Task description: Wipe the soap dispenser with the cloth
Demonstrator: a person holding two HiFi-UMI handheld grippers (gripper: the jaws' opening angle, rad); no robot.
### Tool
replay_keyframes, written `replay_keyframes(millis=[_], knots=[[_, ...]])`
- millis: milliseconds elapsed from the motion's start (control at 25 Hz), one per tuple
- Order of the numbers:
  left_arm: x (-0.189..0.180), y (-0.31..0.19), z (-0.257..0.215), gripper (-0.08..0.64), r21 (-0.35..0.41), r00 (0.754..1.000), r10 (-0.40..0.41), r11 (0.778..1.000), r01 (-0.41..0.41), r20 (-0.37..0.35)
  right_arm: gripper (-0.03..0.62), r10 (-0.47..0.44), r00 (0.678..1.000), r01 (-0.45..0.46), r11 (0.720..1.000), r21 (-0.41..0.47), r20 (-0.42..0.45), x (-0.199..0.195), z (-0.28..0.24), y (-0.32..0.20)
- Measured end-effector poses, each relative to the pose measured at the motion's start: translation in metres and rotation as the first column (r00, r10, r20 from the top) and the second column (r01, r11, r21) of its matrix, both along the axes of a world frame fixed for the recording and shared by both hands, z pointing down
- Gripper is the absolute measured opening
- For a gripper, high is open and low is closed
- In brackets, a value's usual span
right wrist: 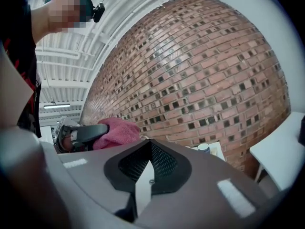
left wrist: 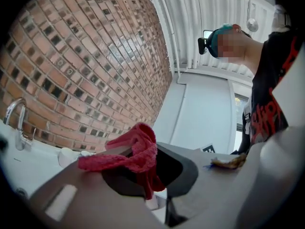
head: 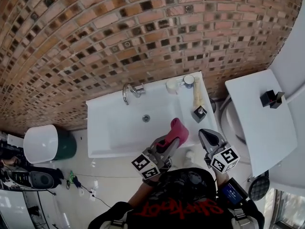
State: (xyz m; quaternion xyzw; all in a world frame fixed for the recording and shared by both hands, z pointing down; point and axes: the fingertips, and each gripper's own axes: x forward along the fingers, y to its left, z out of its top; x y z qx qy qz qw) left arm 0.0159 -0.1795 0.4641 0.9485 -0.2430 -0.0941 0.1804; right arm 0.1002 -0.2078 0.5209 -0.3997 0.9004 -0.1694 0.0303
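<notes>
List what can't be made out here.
- Dispenser: head view, too small to show dirt or a label.
- Left gripper: left gripper view, the cloth covers its tips.
- Sink: left gripper view, mostly behind that gripper's body.

The bunched red-pink cloth (head: 178, 127) was clamped in the left gripper (head: 171, 137) over the basin (head: 109, 128), with the cream, black-topped soap dispenser (head: 197, 103) at its 1 o'clock on the rim.
</notes>
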Motion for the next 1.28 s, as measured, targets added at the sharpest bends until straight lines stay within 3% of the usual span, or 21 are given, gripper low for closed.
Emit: replay_keyframes(millis=[200, 320, 360, 400, 480, 680, 800, 880, 1000, 1200, 1240, 1280], knots=[[0.015, -0.025, 0.013, 0.041, -0.029, 0.998, -0.040, 0.999, 0.041, 0.045, 0.002, 0.025, 0.998, -0.028, 0.998, -0.051, -0.063, 0.027, 0.026, -0.029], [0.009, -0.039, 0.021, 0.041, -0.024, 0.991, -0.099, 0.995, 0.101, 0.090, 0.003, 0.062, 0.979, -0.076, 0.995, -0.066, -0.195, 0.035, 0.064, -0.046], [0.006, -0.043, 0.024, 0.041, -0.021, 0.987, -0.118, 0.992, 0.121, 0.105, 0.141, 0.057, 0.964, -0.081, 0.993, -0.081, -0.262, 0.034, 0.082, -0.051], [0.003, -0.048, 0.027, 0.041, -0.019, 0.984, -0.132, 0.991, 0.135, 0.116, 0.329, 0.045, 0.945, -0.085, 0.990, -0.109, -0.324, 0.034, 0.102, -0.055], [0.000, -0.056, 0.033, 0.041, -0.015, 0.982, -0.140, 0.990, 0.143, 0.127, 0.376, 0.041, 0.911, -0.114, 0.981, -0.154, -0.411, 0.038, 0.139, -0.066], [0.005, -0.056, 0.035, 0.041, -0.013, 0.989, -0.066, 0.998, 0.068, 0.133, 0.379, 0.028, 0.857, -0.163, 0.962, -0.219, -0.514, 0.048, 0.205, -0.090], [0.015, -0.049, 0.059, 0.041, -0.138, 0.994, 0.041, 0.990, -0.026, 0.105, 0.387, -0.012, 0.827, -0.157, 0.955, -0.251, -0.563, 0.051, 0.228, -0.110], [0.018, -0.048, 0.069, 0.041, -0.211, 0.995, 0.060, 0.977, -0.041, 0.086, 0.408, -0.057, 0.814, -0.131, 0.951, -0.279, -0.578, 0.047, 0.241, -0.123], [0.019, -0.041, 0.060, 0.041, -0.168, 0.995, 0.085, 0.983, -0.074, 0.055, 0.413, -0.117, 0.796, -0.096, 0.945, -0.314, -0.594, 0.039, 0.260, -0.135], [0.003, -0.050, 0.060, 0.041, -0.141, 0.996, 0.033, 0.990, -0.021, 0.082, 0.399, -0.159, 0.768, -0.089, 0.933, -0.349, -0.621, 0.029, 0.286, -0.150], [-0.001, -0.052, 0.062, 0.041, -0.148, 0.996, 0.027, 0.989, -0.015, 0.082, 0.388, -0.157, 0.770, -0.091, 0.932, -0.350, -0.618, 0.027, 0.289, -0.152], [-0.004, -0.053, 0.064, 0.041, -0.153, 0.996, 0.023, 0.988, -0.010, 0.081, 0.313, -0.152, 0.774, -0.092, 0.934, -0.346, -0.615, 0.025, 0.290, -0.153]])
